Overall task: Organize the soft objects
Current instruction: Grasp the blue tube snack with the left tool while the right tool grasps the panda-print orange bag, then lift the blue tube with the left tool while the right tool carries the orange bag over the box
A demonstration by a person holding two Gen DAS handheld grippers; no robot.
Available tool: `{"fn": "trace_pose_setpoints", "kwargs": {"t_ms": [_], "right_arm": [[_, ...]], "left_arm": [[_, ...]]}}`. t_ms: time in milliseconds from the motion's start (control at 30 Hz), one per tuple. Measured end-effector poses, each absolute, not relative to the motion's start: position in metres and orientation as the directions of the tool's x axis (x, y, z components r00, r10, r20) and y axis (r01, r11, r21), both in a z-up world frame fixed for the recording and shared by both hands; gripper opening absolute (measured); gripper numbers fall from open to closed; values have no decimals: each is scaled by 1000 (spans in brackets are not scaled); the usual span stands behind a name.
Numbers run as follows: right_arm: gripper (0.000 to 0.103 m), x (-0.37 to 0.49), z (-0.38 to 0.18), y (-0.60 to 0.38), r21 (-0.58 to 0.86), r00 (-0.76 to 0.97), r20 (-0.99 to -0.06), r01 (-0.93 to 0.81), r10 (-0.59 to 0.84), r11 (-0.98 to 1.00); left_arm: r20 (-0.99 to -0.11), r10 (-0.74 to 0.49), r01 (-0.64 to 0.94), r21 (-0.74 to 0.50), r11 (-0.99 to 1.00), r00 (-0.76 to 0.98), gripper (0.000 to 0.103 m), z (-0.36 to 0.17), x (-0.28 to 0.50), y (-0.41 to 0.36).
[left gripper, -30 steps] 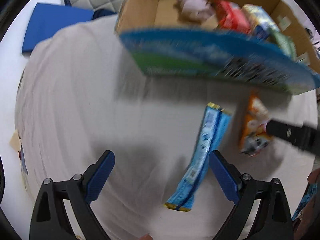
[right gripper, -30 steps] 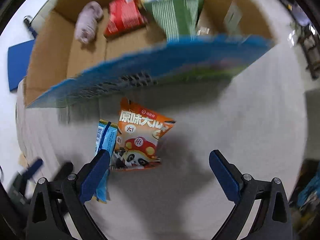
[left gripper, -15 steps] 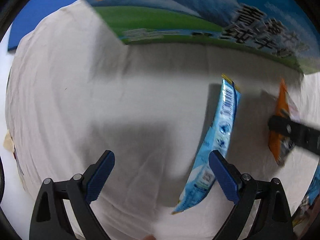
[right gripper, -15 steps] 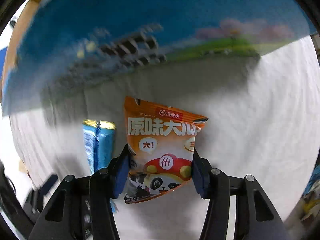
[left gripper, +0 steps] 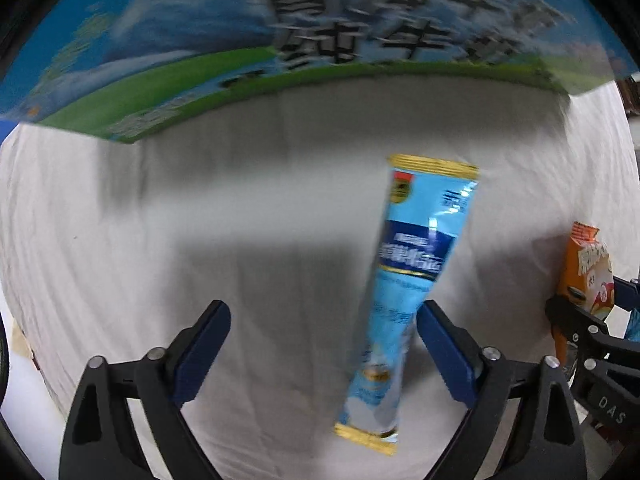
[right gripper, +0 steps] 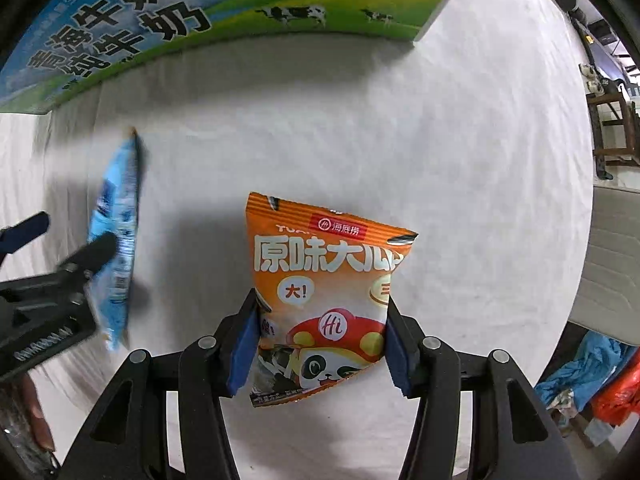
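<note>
A long light-blue packet [left gripper: 412,276] lies on the white cloth, its lower half between my left gripper's [left gripper: 324,344] open jaws, close to the right finger [left gripper: 444,344]. It also shows in the right wrist view [right gripper: 116,236]. My right gripper [right gripper: 320,344] is shut on an orange snack bag [right gripper: 328,296] with a panda print, held near the cloth. The bag shows at the right edge of the left wrist view [left gripper: 586,272].
A printed blue-and-green milk carton box wall [left gripper: 280,28] stands close ahead, also in the right wrist view [right gripper: 168,12]. White cloth [right gripper: 460,152] covers the table. A chair [right gripper: 612,264] and blue and red bags [right gripper: 592,376] lie off to the right.
Both grippers have dropped low toward the cloth in front of the box. My right gripper has closed on the orange bag. My left gripper has come around the blue packet, still open.
</note>
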State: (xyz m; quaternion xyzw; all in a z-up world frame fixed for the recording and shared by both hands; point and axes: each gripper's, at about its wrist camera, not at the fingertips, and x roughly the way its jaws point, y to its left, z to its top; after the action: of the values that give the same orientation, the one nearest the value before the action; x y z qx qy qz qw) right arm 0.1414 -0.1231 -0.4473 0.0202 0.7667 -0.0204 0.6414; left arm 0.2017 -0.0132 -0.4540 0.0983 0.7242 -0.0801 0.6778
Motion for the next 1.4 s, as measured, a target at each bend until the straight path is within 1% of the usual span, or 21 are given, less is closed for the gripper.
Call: {"fn": "trace_pose_setpoints", "kwargs": {"t_ms": [33,67,133,200,233,300,367,467,600,667,833,900,1000,1067,1167,1233,1267,1300,1333,1400], "right_arm": [[58,140,-447,-123,-1,-178,-984,58,9,998],[58,140,-447,-122,3,-176,-984,60,14,998],[58,142,-442,-132,13,-170,-985,66,24,998],[58,142,-437,-137,19,-162,-986,76,31,997],[58,143,-434,-140,21,-156,-987,79,34,997],[58,145,-429,-145,25,-145,-989,85,37,996],[58,146,-422,-151,32,-137,-990,94,45,995],[58,166,-407,-154,44,-122,-991,109,58,993],[58,174,-389,-168,61,-105,-992,120,73,991],[58,176,-387,-171,65,-103,-992,124,78,990],[63,176,-399,-179,69,-112,-990,129,83,989],[63,182,-405,-181,67,-122,-989,119,81,991],[63,187,-413,-181,70,-137,-987,105,84,992],[63,187,-419,-179,81,-155,-983,105,97,991],[63,189,-425,-181,115,-168,-977,111,133,987],[62,190,-429,-183,123,-177,-974,124,143,985],[62,191,-431,-184,127,-186,-971,124,149,984],[53,192,-433,-184,135,-192,-969,125,158,983],[48,192,-434,-184,134,-194,-969,120,156,984],[43,191,-433,-182,126,-184,-972,104,144,987]], "left_arm": [[-997,29,254,10,967,-72,81,-457,201,-16],[-996,24,259,2,966,-82,71,-460,201,-20],[-997,15,258,-5,966,-77,66,-461,199,-26],[-997,7,252,-13,968,-80,52,-459,202,-35],[-997,-2,244,-21,970,-80,47,-457,204,-37],[-996,-17,206,-34,978,-82,33,-454,203,-42],[-997,-28,173,-41,984,-77,26,-452,201,-36],[-993,-72,92,-81,992,-95,24,-455,188,-21],[-976,-165,-20,-164,986,-145,23,-465,167,0],[-975,-180,-37,-177,984,-131,24,-466,161,5],[-982,-150,-11,-150,989,-117,25,-465,154,-1],[-986,-120,26,-124,992,-118,29,-460,158,-11],[-991,-63,76,-72,994,-114,29,-461,157,-31],[-992,-67,60,-74,996,-102,29,-462,156,-33],[-992,-85,25,-87,996,-91,20,-458,149,-30],[-991,-102,4,-102,995,-88,18,-457,147,-27],[-991,-100,-2,-100,995,-84,17,-458,145,-25],[-993,-93,0,-94,996,-75,15,-456,143,-22],[-994,-89,0,-90,996,-67,15,-454,142,-23],[-995,-86,1,-86,996,-52,13,-448,138,-20]]}}
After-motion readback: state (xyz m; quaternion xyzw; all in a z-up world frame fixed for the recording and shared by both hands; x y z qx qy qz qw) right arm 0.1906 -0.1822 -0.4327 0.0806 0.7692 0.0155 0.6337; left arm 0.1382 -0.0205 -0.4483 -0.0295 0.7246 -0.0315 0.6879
